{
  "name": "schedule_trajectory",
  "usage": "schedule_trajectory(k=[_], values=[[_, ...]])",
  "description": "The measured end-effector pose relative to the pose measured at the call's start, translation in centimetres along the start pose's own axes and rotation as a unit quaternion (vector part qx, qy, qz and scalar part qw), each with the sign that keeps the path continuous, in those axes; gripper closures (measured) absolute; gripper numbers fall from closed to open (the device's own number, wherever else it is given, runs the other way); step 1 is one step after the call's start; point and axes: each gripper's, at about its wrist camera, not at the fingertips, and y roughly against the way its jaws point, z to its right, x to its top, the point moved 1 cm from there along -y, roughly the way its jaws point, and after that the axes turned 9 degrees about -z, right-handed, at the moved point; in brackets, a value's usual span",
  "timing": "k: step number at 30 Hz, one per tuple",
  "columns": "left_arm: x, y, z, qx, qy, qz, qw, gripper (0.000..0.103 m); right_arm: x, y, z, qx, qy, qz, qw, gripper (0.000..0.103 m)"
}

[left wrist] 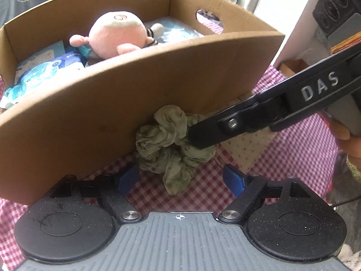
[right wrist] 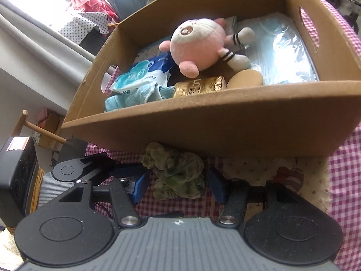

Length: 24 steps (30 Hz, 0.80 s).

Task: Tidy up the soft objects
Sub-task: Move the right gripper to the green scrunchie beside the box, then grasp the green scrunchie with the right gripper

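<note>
Both grippers, left (left wrist: pixel 180 180) and right (right wrist: pixel 178 186), stand open around a green scrunchie (left wrist: pixel 173 146) lying against the box (left wrist: pixel 112 113) on the table, a light, limp ring best pinched across its bunched fabric.

Two handheld grippers, same build. Left gripper (left wrist: pixel 180 178): grey ribbed body, small white crosshair mark at front edge, two round black speckled discs either side, black link arms pinned with silver screws, blue pads (left wrist: pixel 234 179) on the fingertips. Right gripper (right wrist: pixel 178 184): identical grey ribbing, crosshair, black discs, silver screws, blue pads (right wrist: pixel 141 186). Raised "DAS" lettering on its black finger in the left view. Thin black cable trailing at right.
</note>
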Motion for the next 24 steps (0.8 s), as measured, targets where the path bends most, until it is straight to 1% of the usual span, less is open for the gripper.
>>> schedule_trajectory(k=[3,4,5,6,8,11,14,18,24], values=[[0.4,-0.8,-0.3,-0.004,0.003,-0.009,1.0,0.022,-0.1,-1.9,0.5,0.005,0.0,-0.014,1.0,0.042],[0.4,-0.9,-0.4,-0.005,0.002,-0.006,1.0,0.022,-0.1,-2.5,0.5,0.009,0.0,-0.019,1.0,0.046],[0.5,-0.9,-0.4,-0.006,-0.001,-0.003,1.0,0.022,-0.1,-2.8,0.6,0.011,0.0,-0.022,1.0,0.053],[0.5,-0.9,-0.4,-0.009,-0.003,-0.003,0.9999,0.022,-0.1,-3.1,0.7,0.014,-0.001,-0.024,1.0,0.054],[0.6,-0.8,-0.6,-0.016,-0.003,-0.002,0.9999,0.022,0.0,-3.6,0.9,0.026,-0.004,-0.028,0.999,0.071],[0.5,-0.2,-0.9,-0.032,0.003,0.006,0.9995,0.023,-0.1,-3.8,1.0,0.039,-0.007,-0.029,0.999,0.077],[0.0,1.1,-0.8,-0.047,0.004,0.02,0.9987,0.023,-0.4,-3.2,0.5,0.044,-0.001,-0.019,0.999,0.08],[-0.9,3.4,-0.4,-0.057,0.002,0.04,0.9976,0.023,-1.2,-1.6,-0.5,0.049,0.011,-0.002,0.999,0.081],[-2.4,8.4,0.7,-0.069,-0.003,0.084,0.9941,0.023,-3.0,2.4,-3.3,0.057,0.042,0.037,0.997,0.082]])
